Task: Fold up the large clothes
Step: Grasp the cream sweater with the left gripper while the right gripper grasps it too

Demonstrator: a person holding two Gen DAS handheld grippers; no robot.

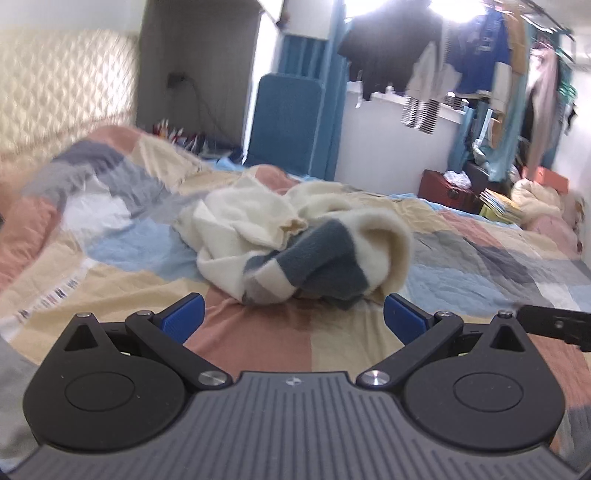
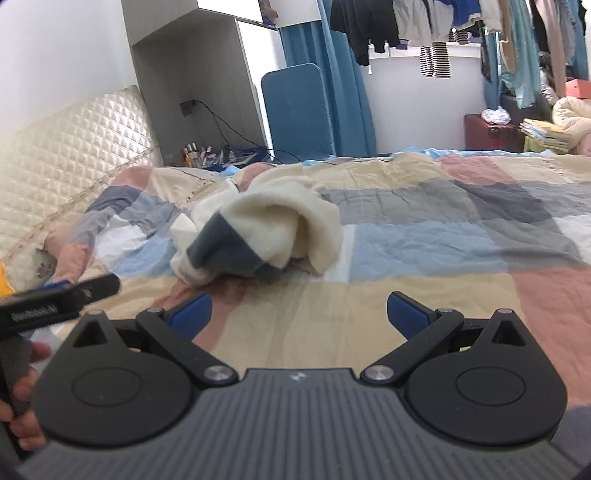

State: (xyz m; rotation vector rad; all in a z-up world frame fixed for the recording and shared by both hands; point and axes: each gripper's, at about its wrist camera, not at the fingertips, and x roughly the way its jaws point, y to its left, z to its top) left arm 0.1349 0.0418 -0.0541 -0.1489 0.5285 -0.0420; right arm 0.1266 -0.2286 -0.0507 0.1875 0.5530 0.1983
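A cream fleece garment with grey-blue patches (image 1: 295, 240) lies crumpled in a heap on the patchwork bedspread (image 1: 258, 339). My left gripper (image 1: 293, 317) hovers just in front of the heap, open, its blue pads wide apart with nothing between them. In the right wrist view the same garment (image 2: 266, 236) sits ahead and left of centre. My right gripper (image 2: 299, 314) is open too, over bare quilt a little short of the heap. The left gripper's black body (image 2: 59, 295) shows at the left edge, held by a hand (image 2: 26, 398).
A quilted cream headboard (image 2: 66, 147) rises at the left. Behind the bed are a grey cabinet (image 2: 192, 74), a blue padded panel (image 2: 295, 107), hanging clothes (image 2: 443, 26) and a red box (image 2: 491, 133). Open quilt (image 2: 461, 236) stretches to the right of the heap.
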